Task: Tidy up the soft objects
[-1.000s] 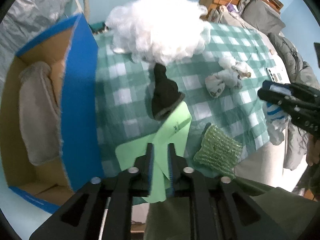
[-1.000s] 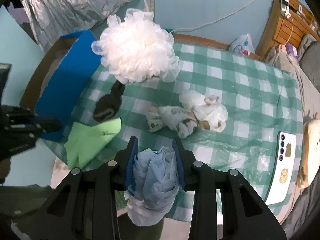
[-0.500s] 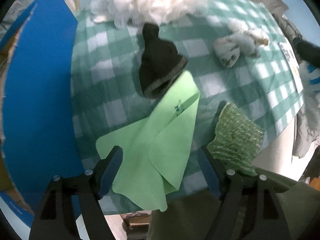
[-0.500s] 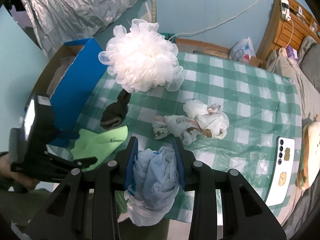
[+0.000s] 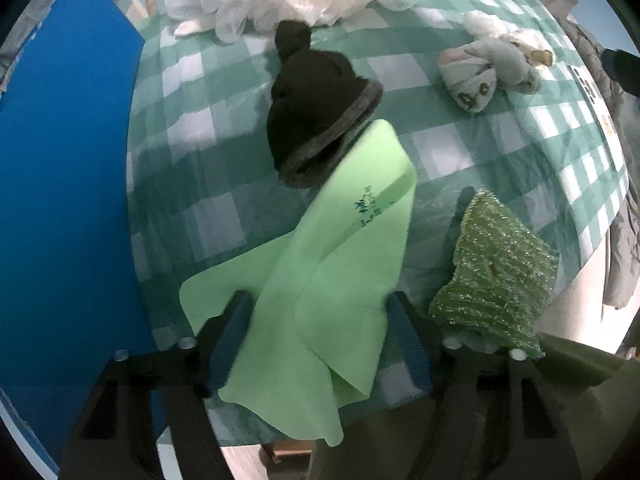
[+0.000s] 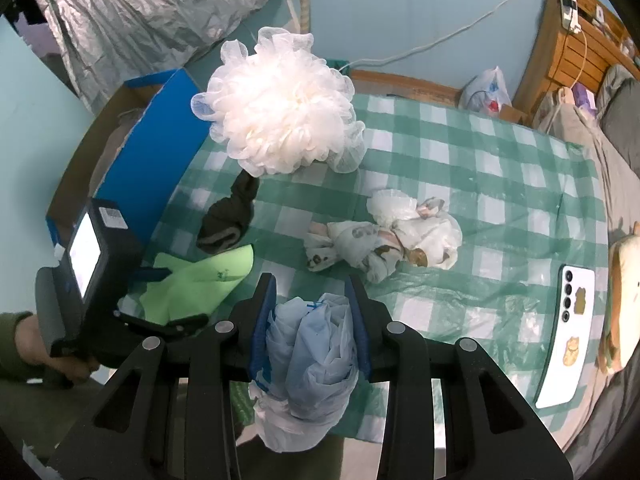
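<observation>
Your left claw [image 5: 320, 320] is closing around the green cloth [image 5: 320, 264] on the tabletop [image 5: 192, 184], beside the black hat [image 5: 316, 112].

Light-green cloth [image 5: 320, 280] folded, flat at table edge; black sock [image 5: 316, 108] touching, perhaps overlapping.

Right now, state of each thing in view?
left gripper: closing, straddling cloth, not gripping
right gripper: shut on blue bag bundle
green cloth: folded, overhanging table edge
black hat: lying flat, brim overlapping the cloth
white pouf: resting on table
blue box: open
</observation>
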The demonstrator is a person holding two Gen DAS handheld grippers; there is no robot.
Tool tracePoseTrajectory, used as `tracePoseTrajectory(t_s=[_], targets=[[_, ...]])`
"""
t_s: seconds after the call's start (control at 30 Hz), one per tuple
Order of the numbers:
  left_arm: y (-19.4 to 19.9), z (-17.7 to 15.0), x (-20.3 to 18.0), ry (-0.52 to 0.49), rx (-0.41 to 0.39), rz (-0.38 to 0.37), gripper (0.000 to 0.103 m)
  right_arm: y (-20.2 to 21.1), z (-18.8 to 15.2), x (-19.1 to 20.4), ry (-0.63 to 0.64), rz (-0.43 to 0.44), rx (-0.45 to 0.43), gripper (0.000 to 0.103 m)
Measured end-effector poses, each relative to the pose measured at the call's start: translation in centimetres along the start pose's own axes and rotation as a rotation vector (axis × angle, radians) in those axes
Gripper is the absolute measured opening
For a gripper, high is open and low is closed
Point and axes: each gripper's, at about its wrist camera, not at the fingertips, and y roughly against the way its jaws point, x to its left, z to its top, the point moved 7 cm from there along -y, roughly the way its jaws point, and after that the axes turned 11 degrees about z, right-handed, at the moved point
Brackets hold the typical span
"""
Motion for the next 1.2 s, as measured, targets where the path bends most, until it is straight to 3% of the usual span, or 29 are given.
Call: tracePoseTrajectory(t_s=[0.1, 0.17, 0.23, 0.77, 0.83, 1.2], targets=[[0.4, -0.2, -0.3, 0.006, -0.022, -0.002, 0.047, -0.1, 0.0, 0.0, -0.003, -0.001, 0.001, 0.034], [0.7, -0.1, -0.3, 0.001, -0.031, -0.006, 0.024, -0.2, 0.0, 0.0, -0.004, 0.000, 0.002, 0.034], [0.9, -0.2, -0.6, -0.008, -0.032, -0.011, 0.009, -0.2, 0.0, 0.1, -0.004, 0.003, 0.001, 0.034], [5.7, -1.0, 1.7, 0.045, -0.096, -0.056, 0.005, -0.5, 0.1, 1.4, 0.004, 0.025, 0.007, 0.034], [6.1, -0.5, 3.4, 0.051, -0.107, -0.065, 0.005, -0.4, 0.2, 1.6, 0.006, 0.027, 0.003, 0.034], [9.9, 1.5, 5.3, 0.102, -0.203, -0.077, 0.005, 0.7, 1.7, 3.1, 0.022, 0.035, -0.035, 0.034]])
